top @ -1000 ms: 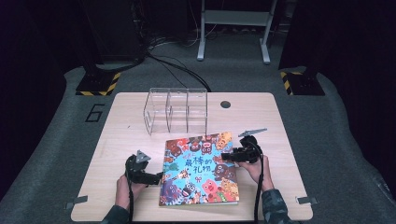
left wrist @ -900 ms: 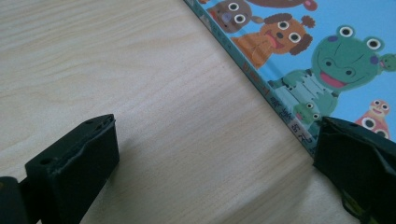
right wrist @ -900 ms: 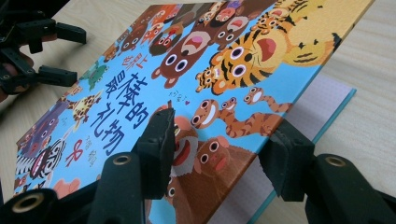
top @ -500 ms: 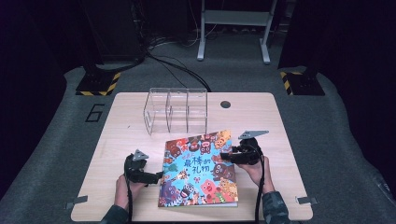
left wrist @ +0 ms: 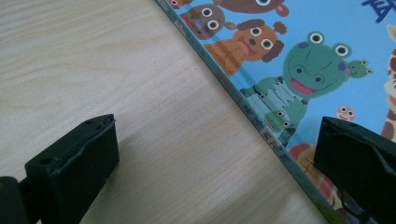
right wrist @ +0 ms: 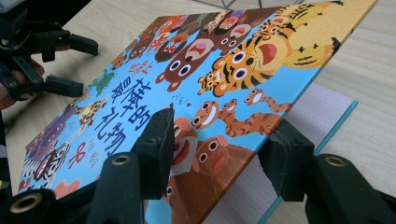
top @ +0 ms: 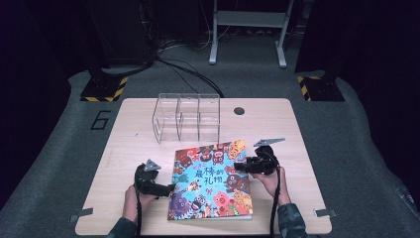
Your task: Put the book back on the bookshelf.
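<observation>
The picture book point(top: 210, 181) lies on the table point(top: 129, 124) between the two grippers. The right gripper point(right wrist: 219, 154) pinches the book's front cover point(right wrist: 261, 65) at its open edge, one jaw above and one below, with the cover lifted off the pages point(right wrist: 317, 112) beneath. The left gripper point(left wrist: 210, 172) has its jaws spread wide, straddling the book's spine edge without pressing it.

Light fell on the table point(top: 277, 124) from above, and the floor point(top: 59, 148) around it was dark. The high view was a bit fuzzy. The book point(right wrist: 224, 79) looked sharp up close. Soft shadows lay under the jaws.
</observation>
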Demonstrator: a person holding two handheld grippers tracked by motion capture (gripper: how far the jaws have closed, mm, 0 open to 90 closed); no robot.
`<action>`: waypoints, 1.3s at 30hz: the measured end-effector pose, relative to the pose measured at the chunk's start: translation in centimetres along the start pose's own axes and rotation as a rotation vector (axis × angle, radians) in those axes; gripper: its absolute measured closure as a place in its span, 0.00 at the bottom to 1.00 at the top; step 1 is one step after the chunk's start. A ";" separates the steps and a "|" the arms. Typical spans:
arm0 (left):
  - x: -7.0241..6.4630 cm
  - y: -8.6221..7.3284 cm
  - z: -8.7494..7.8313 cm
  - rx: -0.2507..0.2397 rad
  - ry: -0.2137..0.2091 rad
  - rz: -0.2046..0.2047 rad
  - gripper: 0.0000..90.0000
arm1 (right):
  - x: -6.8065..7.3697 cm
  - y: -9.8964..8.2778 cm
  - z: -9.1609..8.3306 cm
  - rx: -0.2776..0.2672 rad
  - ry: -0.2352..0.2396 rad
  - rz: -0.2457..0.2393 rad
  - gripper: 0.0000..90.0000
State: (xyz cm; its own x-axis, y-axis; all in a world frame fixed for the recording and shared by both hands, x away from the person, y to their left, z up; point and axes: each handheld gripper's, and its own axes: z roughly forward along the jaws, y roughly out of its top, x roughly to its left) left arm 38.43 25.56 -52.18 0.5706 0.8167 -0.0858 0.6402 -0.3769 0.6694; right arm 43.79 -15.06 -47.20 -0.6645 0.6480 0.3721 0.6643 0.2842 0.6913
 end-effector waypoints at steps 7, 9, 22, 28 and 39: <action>0.1 0.0 0.1 -0.001 -0.006 0.007 0.00 | -0.5 0.7 0.6 0.037 -0.006 0.026 0.52; 0.2 0.1 0.0 0.013 -0.015 0.016 0.00 | -0.6 1.0 0.9 0.063 -0.004 0.023 0.46; 0.3 0.3 0.1 0.018 -0.030 0.029 0.00 | -1.8 2.9 3.1 0.074 0.057 0.104 0.47; 0.2 0.3 0.1 0.011 -0.033 0.012 0.00 | -2.6 2.5 2.9 0.026 0.099 0.148 0.57; 0.5 0.5 0.1 -0.007 -0.088 -0.041 0.00 | -0.6 3.1 1.3 -0.063 0.078 0.009 0.62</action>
State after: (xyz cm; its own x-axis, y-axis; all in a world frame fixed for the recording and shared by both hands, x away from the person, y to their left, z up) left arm 39.05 25.72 -51.97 0.5872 0.7898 -0.1770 0.6605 -0.3411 0.6689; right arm 46.67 -13.61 -46.09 -0.6849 0.5928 0.4237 0.6491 0.2321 0.7244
